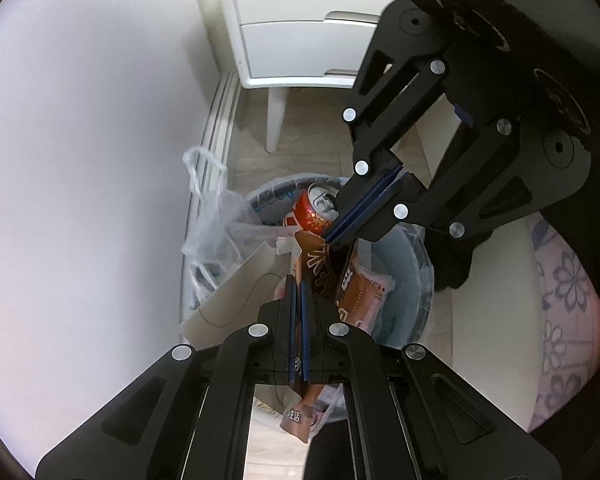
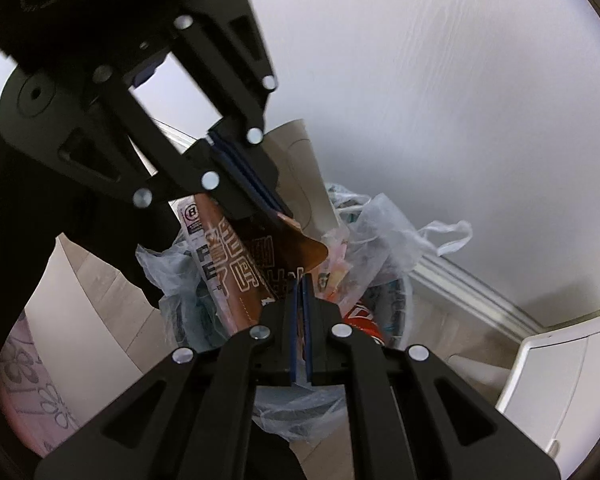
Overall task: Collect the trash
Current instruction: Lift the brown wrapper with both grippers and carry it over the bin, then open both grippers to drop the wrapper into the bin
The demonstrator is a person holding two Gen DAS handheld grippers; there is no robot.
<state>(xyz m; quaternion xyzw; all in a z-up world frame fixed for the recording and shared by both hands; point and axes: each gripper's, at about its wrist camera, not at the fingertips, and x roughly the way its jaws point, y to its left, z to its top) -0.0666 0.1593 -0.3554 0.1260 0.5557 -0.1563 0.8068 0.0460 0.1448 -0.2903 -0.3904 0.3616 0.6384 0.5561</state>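
Note:
A brown snack wrapper (image 1: 356, 284) (image 2: 236, 264) hangs over a round trash bin (image 1: 404, 264) (image 2: 402, 300) lined with a clear plastic bag (image 1: 216, 216) (image 2: 384, 224). My left gripper (image 1: 298, 280) (image 2: 286, 214) is shut on one edge of the wrapper. My right gripper (image 1: 330, 240) (image 2: 302, 276) is shut on another edge of it. Both point steeply down at the bin. Inside the bin lie a red drink can (image 1: 310, 214) (image 2: 360, 316) and a pale sheet of card (image 1: 236, 292) (image 2: 300, 160).
The bin stands on a wood floor in a corner, close to a white wall (image 1: 80, 160) and its baseboard. A white nightstand (image 1: 300, 40) (image 2: 560, 380) on legs stands beyond it. A bed with a floral sheet (image 1: 568, 300) (image 2: 32, 380) is beside it.

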